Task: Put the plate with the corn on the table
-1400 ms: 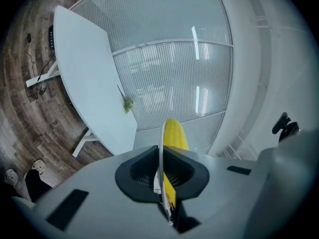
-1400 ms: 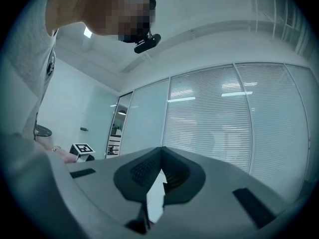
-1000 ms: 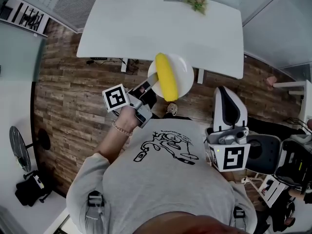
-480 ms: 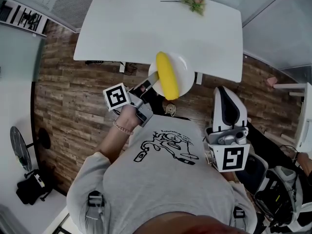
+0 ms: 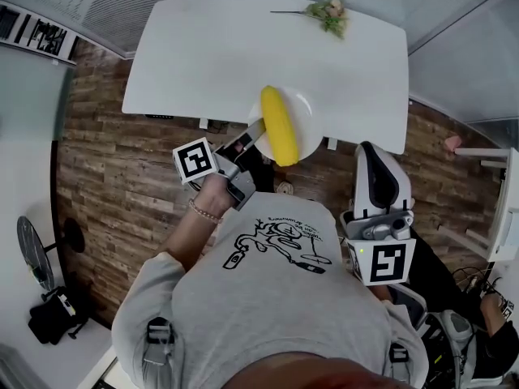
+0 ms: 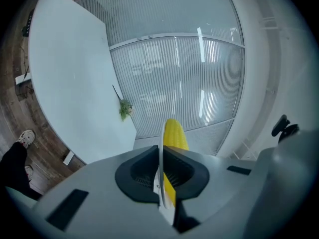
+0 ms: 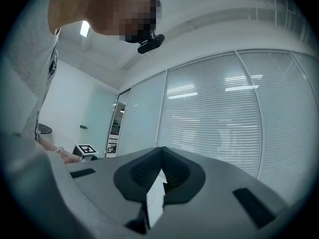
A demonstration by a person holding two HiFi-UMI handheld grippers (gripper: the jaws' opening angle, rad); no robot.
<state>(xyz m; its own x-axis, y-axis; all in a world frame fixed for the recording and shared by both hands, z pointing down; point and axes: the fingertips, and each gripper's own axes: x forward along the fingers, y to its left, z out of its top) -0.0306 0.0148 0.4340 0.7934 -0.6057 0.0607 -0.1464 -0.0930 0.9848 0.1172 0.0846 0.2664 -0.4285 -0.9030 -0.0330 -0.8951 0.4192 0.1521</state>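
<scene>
The left tongs (image 6: 160, 176) are clamped on the thin rim of a round white plate (image 5: 306, 108), which carries a smooth yellow corn cob (image 5: 278, 126) lying lengthwise across it. The left hand (image 5: 212, 195) reaches forward with a bent wrist, holding the plate over the near edge of the glossy white tabletop (image 5: 211, 55), towards its right corner; whether plate and tabletop touch I cannot tell. The right tongs (image 7: 157, 180) are pressed together on nothing, held beside the grey T-shirt (image 5: 268, 298), well apart from the plate.

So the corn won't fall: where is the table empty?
The table is bare across its left and middle. A flower sprig crowds the far right corner; the left gripper holds the plate at the near edge.
</scene>
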